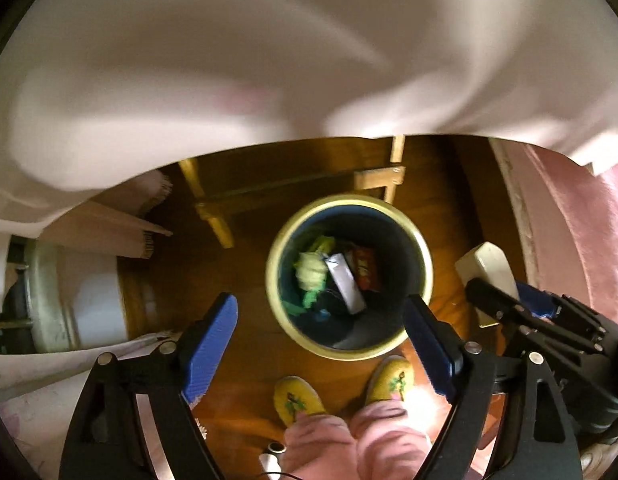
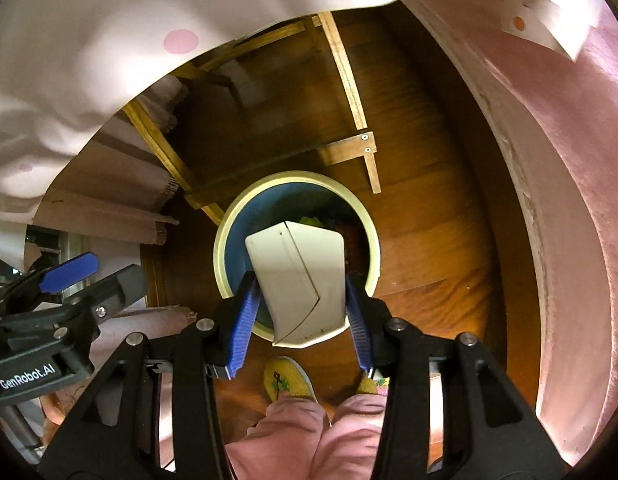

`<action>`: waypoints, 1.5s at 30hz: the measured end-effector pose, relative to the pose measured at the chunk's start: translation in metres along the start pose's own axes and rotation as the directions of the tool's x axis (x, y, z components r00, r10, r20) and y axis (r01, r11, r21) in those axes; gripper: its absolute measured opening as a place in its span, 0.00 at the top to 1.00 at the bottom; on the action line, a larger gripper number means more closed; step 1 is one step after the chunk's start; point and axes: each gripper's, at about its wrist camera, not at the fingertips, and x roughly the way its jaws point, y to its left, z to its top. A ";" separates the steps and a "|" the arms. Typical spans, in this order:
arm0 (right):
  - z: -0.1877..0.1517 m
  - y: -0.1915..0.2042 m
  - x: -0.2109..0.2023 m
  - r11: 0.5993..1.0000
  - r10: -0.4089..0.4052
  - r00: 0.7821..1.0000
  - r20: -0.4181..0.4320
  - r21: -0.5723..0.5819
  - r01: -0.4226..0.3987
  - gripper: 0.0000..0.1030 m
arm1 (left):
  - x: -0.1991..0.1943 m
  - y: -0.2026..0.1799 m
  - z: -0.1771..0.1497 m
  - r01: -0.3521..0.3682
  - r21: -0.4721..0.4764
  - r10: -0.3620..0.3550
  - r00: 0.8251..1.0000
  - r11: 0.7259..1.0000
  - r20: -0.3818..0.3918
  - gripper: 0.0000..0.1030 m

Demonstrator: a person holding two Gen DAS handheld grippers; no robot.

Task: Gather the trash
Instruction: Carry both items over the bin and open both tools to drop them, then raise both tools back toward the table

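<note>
A round bin (image 1: 349, 200) with a cream rim and a blue inside stands on the wooden floor. In it lie a green-yellow wad (image 1: 311, 272), a white packet (image 1: 345, 284) and a red-brown packet (image 1: 365, 268). My left gripper (image 1: 321, 300) hangs open above the bin's near side with nothing between its blue pads. My right gripper (image 2: 301, 280) is shut on a cream-white carton (image 2: 301, 276), held over the bin (image 2: 225, 240). In the left wrist view the right gripper (image 1: 499, 288) and the carton (image 1: 485, 268) show just right of the bin.
A white cloth (image 1: 269, 60) hangs over the top of both views. Wooden frame legs (image 1: 213, 216) stand behind the bin. Pink bedding (image 2: 569, 200) fills the right side. The person's yellow slippers (image 1: 297, 400) and pink trouser legs (image 2: 293, 432) are just in front of the bin.
</note>
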 end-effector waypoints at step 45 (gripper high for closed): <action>0.039 0.147 -0.277 0.989 0.057 0.970 0.238 -0.143 -0.023 0.47 | -0.366 0.061 0.039 0.039 0.056 -0.056 0.932 0.998 0.358 0.17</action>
